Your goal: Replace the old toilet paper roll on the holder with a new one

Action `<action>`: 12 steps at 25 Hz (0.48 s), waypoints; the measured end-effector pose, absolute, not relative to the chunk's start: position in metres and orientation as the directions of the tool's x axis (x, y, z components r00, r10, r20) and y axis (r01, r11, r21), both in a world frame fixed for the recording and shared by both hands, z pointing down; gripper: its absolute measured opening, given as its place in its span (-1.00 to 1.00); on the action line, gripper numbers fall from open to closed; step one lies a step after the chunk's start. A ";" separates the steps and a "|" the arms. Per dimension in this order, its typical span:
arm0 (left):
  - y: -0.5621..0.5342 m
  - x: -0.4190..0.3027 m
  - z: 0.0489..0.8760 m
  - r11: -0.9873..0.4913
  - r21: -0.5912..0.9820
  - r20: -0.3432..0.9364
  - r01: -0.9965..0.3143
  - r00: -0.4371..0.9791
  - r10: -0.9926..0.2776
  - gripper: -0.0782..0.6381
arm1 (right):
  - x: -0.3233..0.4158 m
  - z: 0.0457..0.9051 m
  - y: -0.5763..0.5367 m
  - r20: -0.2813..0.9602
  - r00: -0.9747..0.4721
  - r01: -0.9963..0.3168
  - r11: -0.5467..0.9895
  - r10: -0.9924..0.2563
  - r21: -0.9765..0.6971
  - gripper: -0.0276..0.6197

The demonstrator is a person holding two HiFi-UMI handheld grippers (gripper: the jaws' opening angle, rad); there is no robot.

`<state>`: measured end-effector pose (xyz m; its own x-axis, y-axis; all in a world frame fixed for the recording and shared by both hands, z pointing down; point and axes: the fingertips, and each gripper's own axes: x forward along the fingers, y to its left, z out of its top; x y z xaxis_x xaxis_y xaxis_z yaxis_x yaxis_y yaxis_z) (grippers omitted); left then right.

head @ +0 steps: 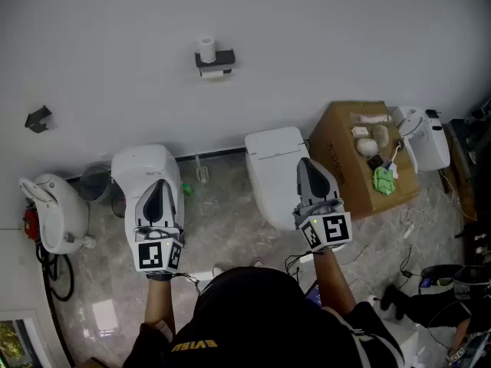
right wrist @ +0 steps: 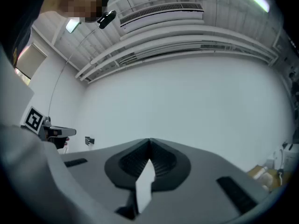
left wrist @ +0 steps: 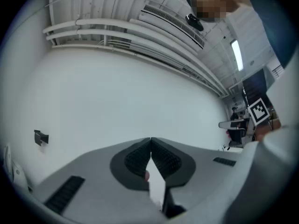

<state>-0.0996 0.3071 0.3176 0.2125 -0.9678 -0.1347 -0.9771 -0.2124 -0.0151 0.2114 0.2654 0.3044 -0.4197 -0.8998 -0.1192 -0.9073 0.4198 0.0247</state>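
A plain white wall meets a grey marbled floor. Two white toilets stand against the wall, a cardboard box beside the right one.

No text readable with certainty.

Square markers, black-and-white coded pattern, no letters or digits: one set on left cube of my left gripper, one set on right cube of my right gripper.

Marker on right cube also shows in left gripper view. Marker on left cube shows in right gripper view.

Yellow lettering on my dark shirt: too small and skewed to read.

Faint dark print on side of cardboard box: illegible.
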 end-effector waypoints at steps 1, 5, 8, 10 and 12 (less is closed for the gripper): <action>0.307 -0.097 0.315 -0.223 -0.020 -0.139 -0.975 0.223 -0.965 -0.75 | 0.210 0.303 0.266 -0.117 -0.423 -0.906 0.423 -0.898 0.033 -0.93; 0.305 -0.099 0.317 -0.216 -0.050 -0.116 -0.975 0.220 -0.968 -0.75 | 0.206 0.309 0.263 -0.096 -0.434 -0.901 0.431 -0.896 0.047 -0.93; 0.300 -0.107 0.320 -0.175 -0.044 -0.107 -0.984 0.179 -0.978 -0.74 | 0.202 0.312 0.255 -0.080 -0.452 -0.892 0.448 -0.888 0.062 -0.93; 0.300 -0.106 0.319 -0.177 -0.045 -0.111 -0.983 0.181 -0.977 -0.75 | 0.198 0.312 0.256 -0.081 -0.468 -0.884 0.464 -0.880 0.063 -0.93; 0.304 -0.106 0.319 -0.183 -0.065 -0.112 -0.981 0.189 -0.976 -0.75 | 0.193 0.311 0.259 -0.088 -0.481 -0.877 0.476 -0.872 0.074 -0.93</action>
